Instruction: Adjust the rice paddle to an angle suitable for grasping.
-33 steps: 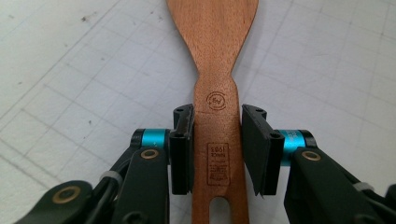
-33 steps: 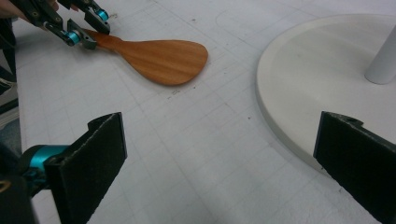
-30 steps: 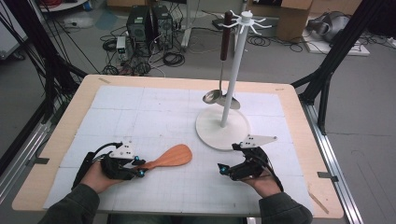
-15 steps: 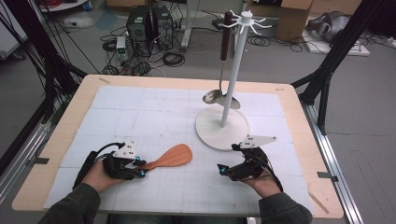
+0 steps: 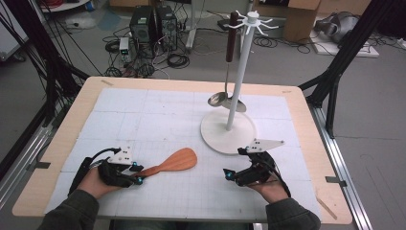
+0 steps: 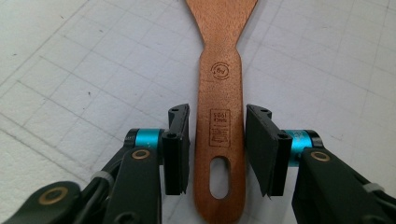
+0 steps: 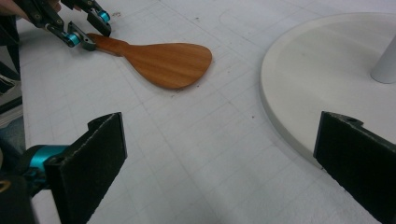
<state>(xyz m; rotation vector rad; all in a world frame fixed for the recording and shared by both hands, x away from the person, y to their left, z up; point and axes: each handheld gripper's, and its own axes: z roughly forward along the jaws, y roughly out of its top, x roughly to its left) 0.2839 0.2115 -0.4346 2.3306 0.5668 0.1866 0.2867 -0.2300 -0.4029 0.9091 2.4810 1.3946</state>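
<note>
A: Since the earlier frames, what has moved?

B: Only the left gripper (image 6: 217, 140): its fingers have just been opening, and the wooden spatula (image 5: 172, 163) has kept its place on the counter (image 5: 306, 143).

A: State of the left fingers (image 6: 180, 144)?

B: Parted on either side of the spatula's handle (a narrow gap shows on each side), so no grip.

A: And the right gripper (image 5: 229, 175)?

B: Fingers spread wide, nothing between them; it rests near the white stand (image 5: 229, 132).

A: Where is the spatula?

B: Flat on the gridded mat, blade toward the stand's base, well apart from the hanging ladle (image 5: 222, 98).
</note>
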